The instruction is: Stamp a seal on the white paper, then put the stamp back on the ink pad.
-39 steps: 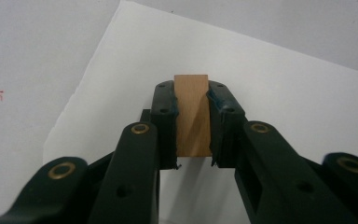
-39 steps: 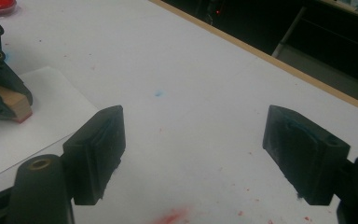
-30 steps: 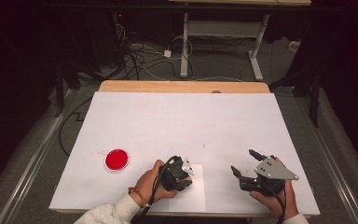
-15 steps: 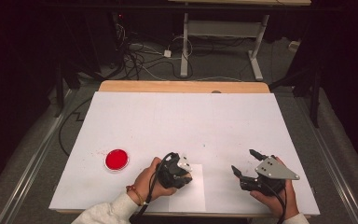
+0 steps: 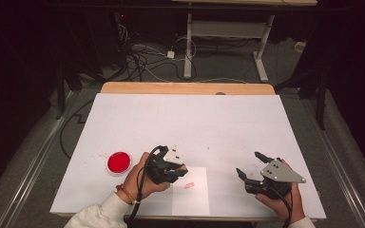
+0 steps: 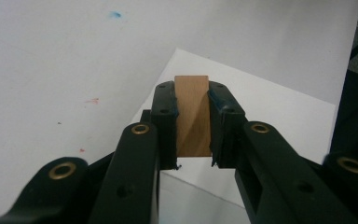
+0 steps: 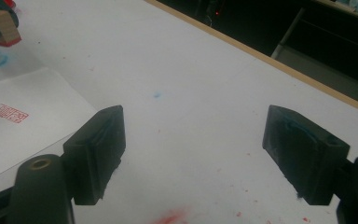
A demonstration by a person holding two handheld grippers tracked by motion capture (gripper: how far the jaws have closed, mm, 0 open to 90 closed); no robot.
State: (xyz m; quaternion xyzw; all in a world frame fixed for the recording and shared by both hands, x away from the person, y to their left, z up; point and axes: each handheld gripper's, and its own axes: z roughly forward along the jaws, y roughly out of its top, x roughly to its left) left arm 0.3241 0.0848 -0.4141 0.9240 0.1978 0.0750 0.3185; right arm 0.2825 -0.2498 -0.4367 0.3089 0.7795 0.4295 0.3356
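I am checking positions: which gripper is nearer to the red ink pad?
Left. The left gripper is just right of the red ink pad; the right gripper is across the table, far right.

A: From where does the high view look?
B: From above the near edge, forward and down on the whole table (image 5: 190, 118).
A: And the gripper views?
B: Both sit close and low over the table. All three views share the paper (image 5: 191, 192) (image 6: 279, 107) (image 7: 18, 135).
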